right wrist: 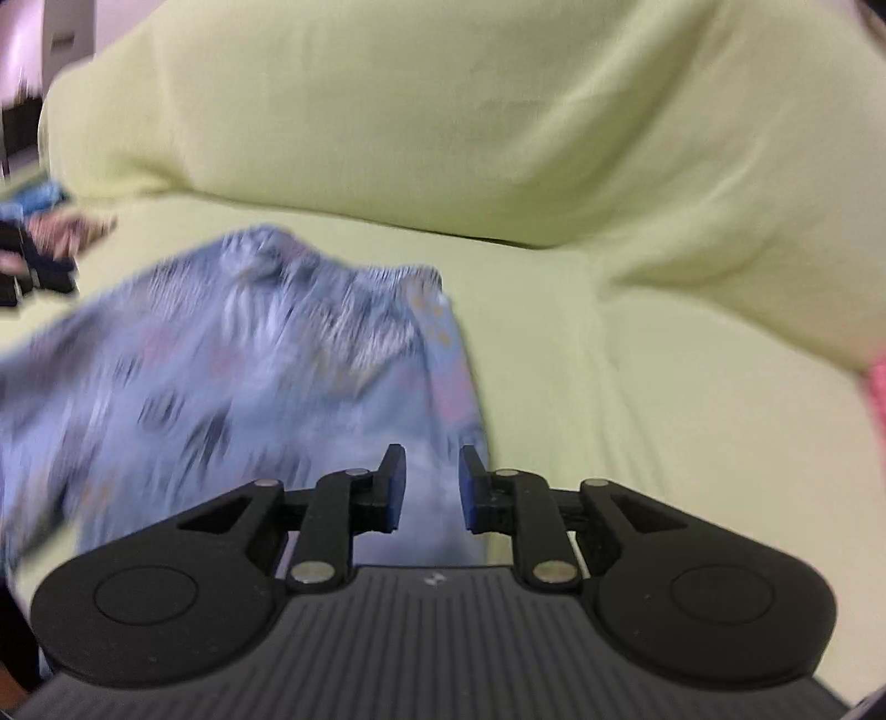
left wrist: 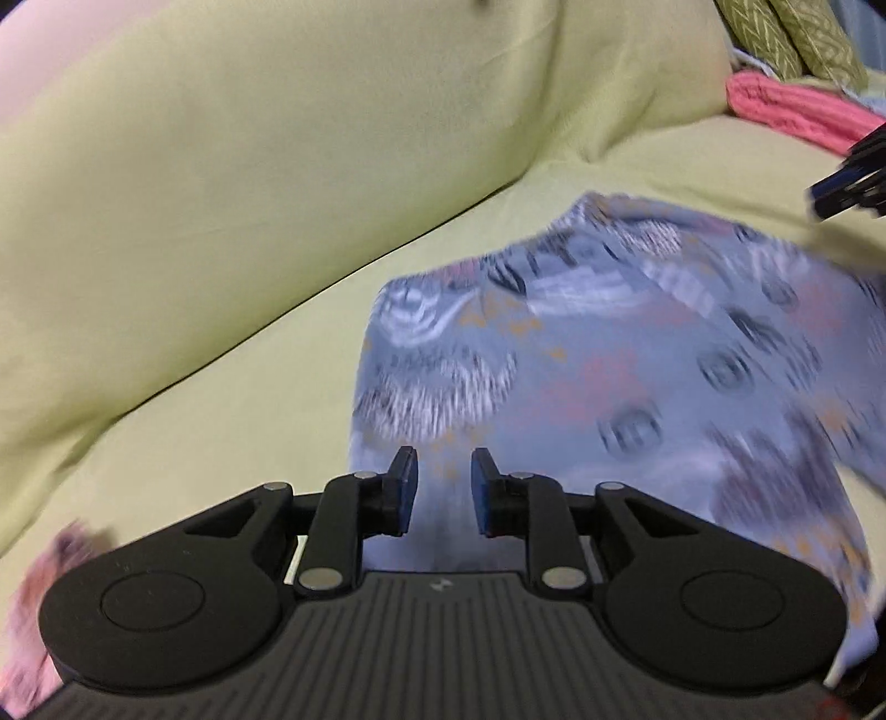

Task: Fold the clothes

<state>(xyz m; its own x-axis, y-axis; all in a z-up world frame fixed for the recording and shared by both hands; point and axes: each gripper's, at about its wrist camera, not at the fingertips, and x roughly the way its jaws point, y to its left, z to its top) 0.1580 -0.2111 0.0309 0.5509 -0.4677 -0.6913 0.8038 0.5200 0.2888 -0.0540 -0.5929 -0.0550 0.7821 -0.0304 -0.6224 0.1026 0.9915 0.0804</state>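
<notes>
While both views are smeared with motion blur, I can still read the layout: the garment (left wrist: pixel 609 376), a blue-grey printed piece, lies on the seat of the sofa (left wrist: pixel 277 194), which is draped in a pale yellow-green cover, just in front of the backrest. My left hand-held gripper (left wrist: pixel 443 493) sits above the garment's near left part, and my right hand-held gripper (right wrist: pixel 432 487) sits above its near right edge, where the cloth meets bare seat. Each has its jaws parted to a narrow gap with nothing between the blue pads; the cloth I see through the gaps lies below, not pinched. So I hold nothing at present.

I judge this to be the pause between two folds: the piece looks already doubled into a rough, compact shape, with a gathered edge toward the backrest, though the blur keeps me from saying how neat it is or what kind of garment it is.

A pink knit (left wrist: pixel 786 105) and some patterned green cushions (left wrist: pixel 792 39) sit further along the sofa to the right, well apart from my work. Something pinkish at the left view's lower left corner is too blurred to name.

Next I would need to pick two matching spots on one edge, lower both grippers until the pads straddle the cloth, close on all layers there, and carry that edge across evenly so the fold stays square.
</notes>
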